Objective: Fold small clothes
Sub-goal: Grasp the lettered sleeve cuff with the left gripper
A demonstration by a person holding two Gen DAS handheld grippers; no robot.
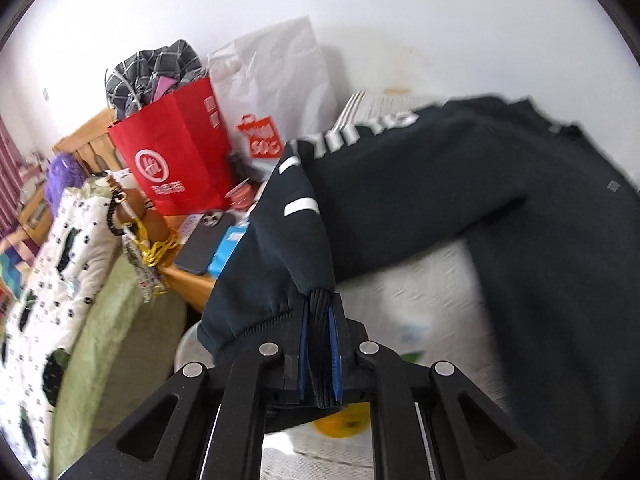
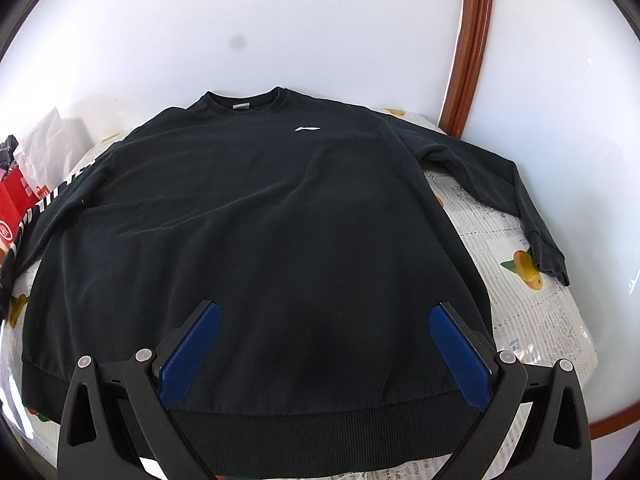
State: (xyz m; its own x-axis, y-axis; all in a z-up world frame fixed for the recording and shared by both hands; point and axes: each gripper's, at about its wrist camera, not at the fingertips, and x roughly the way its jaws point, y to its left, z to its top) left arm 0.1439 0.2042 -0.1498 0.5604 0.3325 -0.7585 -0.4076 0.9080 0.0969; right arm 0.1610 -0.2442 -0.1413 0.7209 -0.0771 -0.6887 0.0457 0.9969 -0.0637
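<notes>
A sweatshirt lies flat on the worktop, collar toward the wall, hem nearest the right tongs, which stand above the hem with jaws apart. Its one sleeve lies out to the right; the other sleeve, at the left, is pinched at the cuff between the left tongs. Left of that sleeve a phone lies on a side table, before a paper bag with cloth in it.

black sweatshirt | spread flat, front up | one cuff pinched, lifted

Left hand-held gripper clamped on black sweatshirt cuff — sleeve lifted, red bag behind.
</notes>
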